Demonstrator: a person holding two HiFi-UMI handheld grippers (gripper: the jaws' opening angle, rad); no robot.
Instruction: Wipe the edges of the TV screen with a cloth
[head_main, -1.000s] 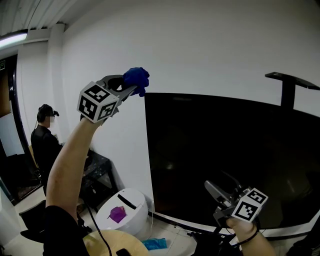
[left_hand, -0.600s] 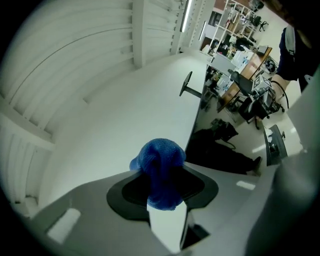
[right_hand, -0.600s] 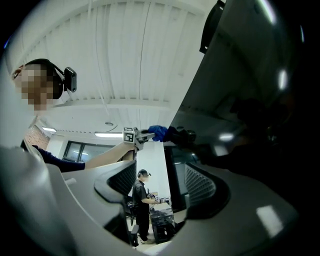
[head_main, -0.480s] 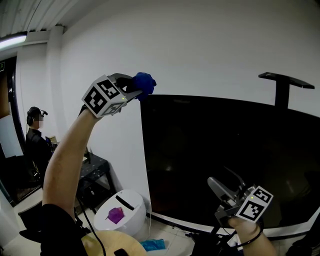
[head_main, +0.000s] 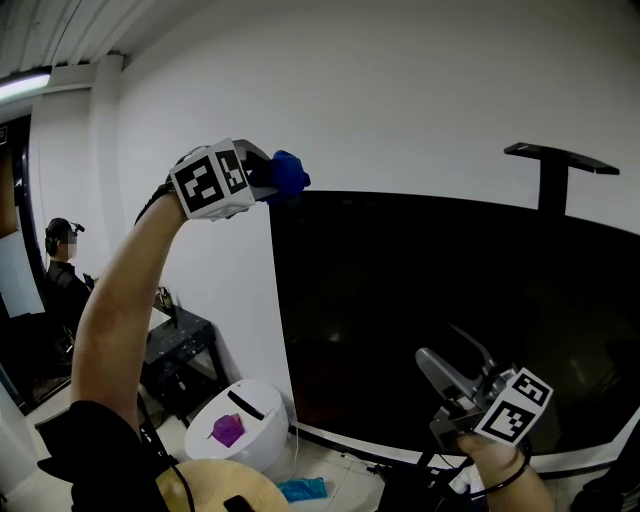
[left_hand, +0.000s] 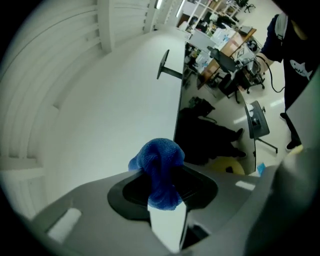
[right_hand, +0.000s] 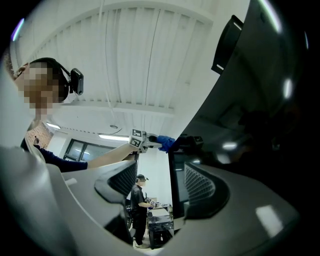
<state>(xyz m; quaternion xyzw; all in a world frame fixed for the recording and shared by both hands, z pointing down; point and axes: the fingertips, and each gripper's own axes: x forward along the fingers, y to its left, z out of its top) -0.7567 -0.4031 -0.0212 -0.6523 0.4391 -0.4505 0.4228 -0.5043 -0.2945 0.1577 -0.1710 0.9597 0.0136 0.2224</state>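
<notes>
Blue cloth (left_hand: 159, 167) bunched between jaws of left gripper (head_main: 272, 180), just tightened on it

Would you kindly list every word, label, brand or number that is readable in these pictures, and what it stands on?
No text can be read in any view.
Left gripper and right gripper: cubes show only black-and-white square markers, no letters.
TV screen: dark, no brand visible.
Dark shirt in the left gripper view: white print, too blurred to read.
</notes>
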